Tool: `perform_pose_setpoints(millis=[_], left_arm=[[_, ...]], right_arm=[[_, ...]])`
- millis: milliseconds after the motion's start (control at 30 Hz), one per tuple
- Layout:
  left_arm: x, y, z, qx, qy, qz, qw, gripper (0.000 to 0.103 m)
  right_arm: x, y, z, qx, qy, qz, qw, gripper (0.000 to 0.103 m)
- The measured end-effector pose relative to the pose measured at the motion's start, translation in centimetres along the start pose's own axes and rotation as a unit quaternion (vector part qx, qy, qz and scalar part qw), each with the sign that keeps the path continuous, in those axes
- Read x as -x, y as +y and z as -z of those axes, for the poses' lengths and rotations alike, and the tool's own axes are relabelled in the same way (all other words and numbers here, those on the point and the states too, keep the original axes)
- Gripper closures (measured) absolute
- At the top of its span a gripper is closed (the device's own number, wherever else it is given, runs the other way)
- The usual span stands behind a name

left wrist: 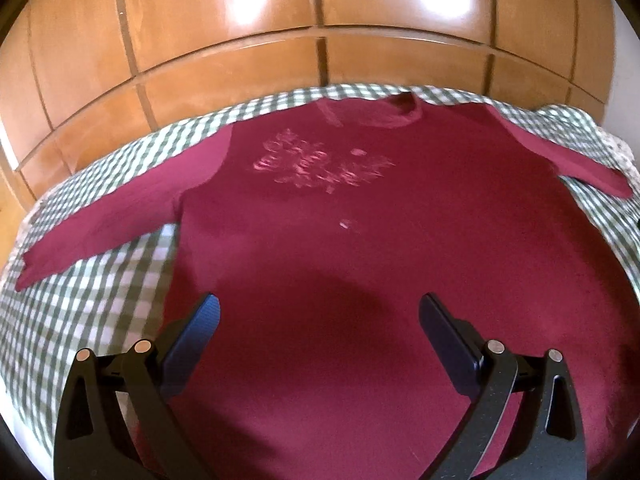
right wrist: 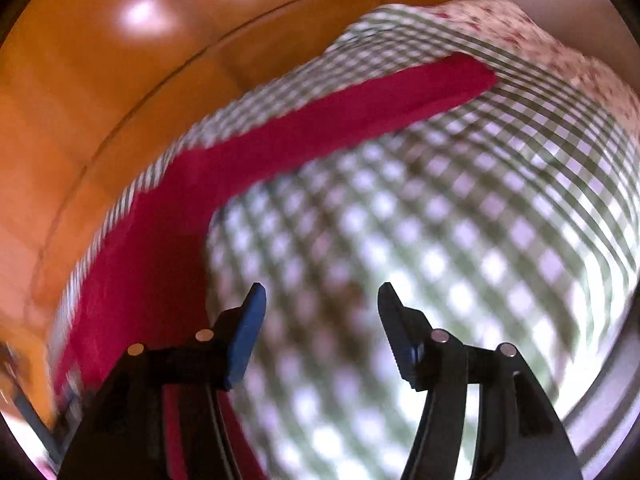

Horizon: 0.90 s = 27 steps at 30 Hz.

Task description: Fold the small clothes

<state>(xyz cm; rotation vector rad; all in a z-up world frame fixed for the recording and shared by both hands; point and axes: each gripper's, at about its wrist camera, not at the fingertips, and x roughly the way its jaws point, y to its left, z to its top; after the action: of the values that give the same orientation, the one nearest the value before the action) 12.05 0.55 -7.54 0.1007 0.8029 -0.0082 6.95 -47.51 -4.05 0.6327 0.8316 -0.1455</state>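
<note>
The left gripper [left wrist: 319, 312] has its jaws spread wide and released, nothing between them; its dark-padded fingers [left wrist: 198, 336] hover over the lower body of a long-sleeved maroon knit sweater [left wrist: 360, 260], and a soft shadow falls on the fabric between the pads. The sweater lies flat, front up, spread across a green-and-white checked cloth [left wrist: 80, 304]. Its neckline [left wrist: 390, 114] points away from the camera, toward the far edge of the cloth. On the chest sits a pale pink printed motif [left wrist: 320, 162], with a small separate fleck lower down; motion blur smears it, so whether it holds letters or any brand name cannot be told. One sleeve [left wrist: 104, 224] stretches out to the left, the other [left wrist: 576, 164] to the right, both lying on the checks.

The right gripper [right wrist: 322, 292] also has its jaws parted and unloaded, with blue-padded fingers [right wrist: 246, 336] above bare checked cloth [right wrist: 460, 240], just beside the sweater's side edge. From there one maroon sleeve [right wrist: 340, 120] runs away diagonally, its cuff near a white fabric with small red flowers [right wrist: 560, 52] at the cloth's far corner.

Behind the cloth stands a glossy orange-brown wooden panelled front [left wrist: 224, 52] catching bright reflections. No label or readable writing shows anywhere.
</note>
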Motion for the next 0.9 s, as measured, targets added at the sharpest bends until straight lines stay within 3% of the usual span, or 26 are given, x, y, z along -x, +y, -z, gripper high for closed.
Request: perform_pose_setpoints(millis=[133,200,333,433,467,533,567,700,900], left_arm=[[-2.3,1.4,-0.1,0.034,0.033,0.002,0.9989,0.004],[-3.5,1.9,0.5,0.05,0.049,0.012,0.9975,0.004],[-3.3,1.9,0.8,0.052,0.044,0.011,0.9976,0.004],[-3.3,2.0,0.9,0.053,0.043,0.011,0.9976,0.004],[-3.3,2.0,0.9,0.054,0.042,0.011,0.9976,0.004],[-3.4,1.9,0.9,0.052,0.042,0.01,0.9977,0.004],[-3.4,1.9,0.9,0.052,0.042,0.009,0.9977,0.004],[-3.6,1.8,0.9,0.054,0.042,0.014,0.9976,0.004],[-3.5,2.2,0.8,0.06,0.041,0.022,0.9971,0.004]], right_arm=[[-3.3,-3.9,-5.3,-0.088,-0.019,0.007,0.996,0.059],[-4.2,-5.9,-7.4,-0.12,-0.027,0.015,0.992,0.059],[-5.9,-10.7,-11.8,-0.216,-0.057,0.014,0.975,0.054],[-6.6,-11.9,-14.0,-0.232,-0.068,0.032,0.97,0.054],[-6.8,-11.6,-14.8,-0.221,-0.068,0.05,0.972,0.057],[-7.1,-11.0,-15.6,-0.192,-0.061,0.076,0.976,0.075],[-7.2,-10.5,-16.1,-0.176,-0.056,0.093,0.978,0.094],[-5.3,-6.6,-17.6,-0.113,-0.105,0.105,0.982,0.097],[-3.2,5.6,-15.9,0.029,-0.117,-0.003,0.993,0.097]])
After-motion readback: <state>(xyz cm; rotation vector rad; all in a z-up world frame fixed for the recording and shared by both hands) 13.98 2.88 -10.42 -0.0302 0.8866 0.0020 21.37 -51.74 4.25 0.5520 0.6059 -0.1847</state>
